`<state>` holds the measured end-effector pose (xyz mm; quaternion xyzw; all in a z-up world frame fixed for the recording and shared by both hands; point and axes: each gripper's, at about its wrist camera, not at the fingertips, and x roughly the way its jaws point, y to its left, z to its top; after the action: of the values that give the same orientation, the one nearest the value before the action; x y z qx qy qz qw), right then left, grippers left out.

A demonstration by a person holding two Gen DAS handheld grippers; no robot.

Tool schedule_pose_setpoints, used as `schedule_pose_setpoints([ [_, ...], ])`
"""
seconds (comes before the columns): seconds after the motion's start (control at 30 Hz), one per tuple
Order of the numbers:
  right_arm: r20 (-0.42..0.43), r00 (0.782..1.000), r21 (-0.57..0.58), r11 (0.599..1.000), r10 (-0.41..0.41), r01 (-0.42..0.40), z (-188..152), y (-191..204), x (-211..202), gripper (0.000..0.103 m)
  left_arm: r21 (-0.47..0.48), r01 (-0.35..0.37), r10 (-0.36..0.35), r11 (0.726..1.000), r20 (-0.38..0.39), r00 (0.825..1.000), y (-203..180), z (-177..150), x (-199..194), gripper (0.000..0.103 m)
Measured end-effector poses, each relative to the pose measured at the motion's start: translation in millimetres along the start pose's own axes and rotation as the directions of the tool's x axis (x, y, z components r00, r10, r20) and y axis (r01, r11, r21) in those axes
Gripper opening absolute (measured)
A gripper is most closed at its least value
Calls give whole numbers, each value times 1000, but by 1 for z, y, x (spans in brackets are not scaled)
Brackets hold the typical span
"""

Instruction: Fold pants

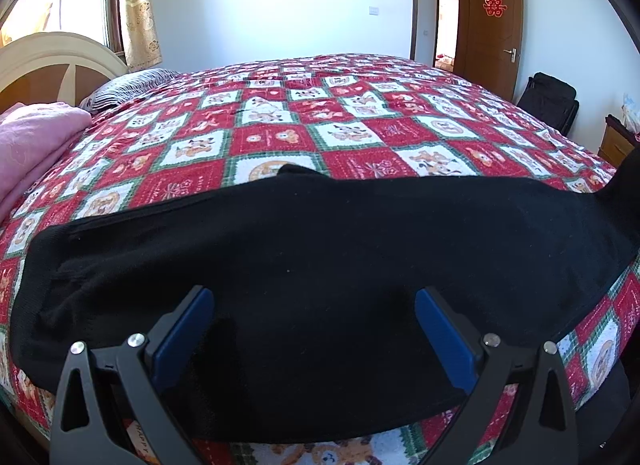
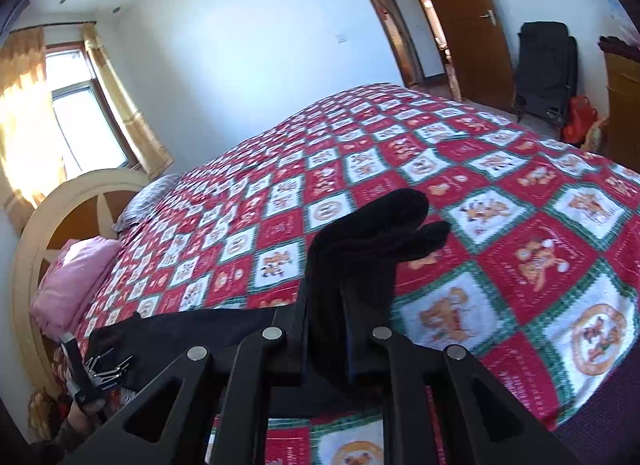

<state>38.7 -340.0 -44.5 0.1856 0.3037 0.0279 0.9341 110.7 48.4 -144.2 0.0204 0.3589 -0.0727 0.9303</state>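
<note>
Black pants [image 1: 320, 265] lie stretched across the near edge of the bed, running left to right. My left gripper [image 1: 314, 301] hovers over them, open, blue pads wide apart and empty. My right gripper [image 2: 330, 305] is shut on one end of the pants [image 2: 372, 225] and holds it lifted off the bedspread, the cloth bunched and sticking up past the fingertips. The rest of the pants [image 2: 180, 329] trail down to the left in the right wrist view, where the left gripper's tool [image 2: 92, 377] shows at the bed's edge.
The bed has a red, white and green patchwork bedspread [image 1: 340, 125]. A pink folded blanket [image 1: 36, 145] and a striped pillow [image 1: 128, 89] lie by the headboard at left. A black folding chair [image 2: 548, 69] and a wooden door [image 1: 496, 25] stand beyond the bed.
</note>
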Motion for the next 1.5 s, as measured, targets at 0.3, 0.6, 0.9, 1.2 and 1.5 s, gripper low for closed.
schedule_pose_setpoints([
  [0.3, -101, 991, -116, 988, 93, -105, -19, 76, 45, 13, -13, 43, -43, 999, 1, 999, 1, 4, -3, 103],
  [0.6, -214, 968, -206, 963, 131, -176, -55, 139, 99, 13, -22, 135, -135, 991, 3, 991, -7, 5, -7, 103],
  [0.9, -419, 901, -259, 936, 113, -238, -93, 156, 143, 29, -39, 297, -298, 954, -14, 954, -35, 10, -5, 103],
  [1.2, -249, 958, -123, 976, 145, -179, -47, 73, 91, 55, 3, 476, -473, 880, -103, 875, -109, 34, 13, 81],
  [1.5, -150, 986, 92, 994, 75, -62, -32, -1, 91, 55, 71, 488, -462, 870, -228, 857, -185, 53, 42, 38],
])
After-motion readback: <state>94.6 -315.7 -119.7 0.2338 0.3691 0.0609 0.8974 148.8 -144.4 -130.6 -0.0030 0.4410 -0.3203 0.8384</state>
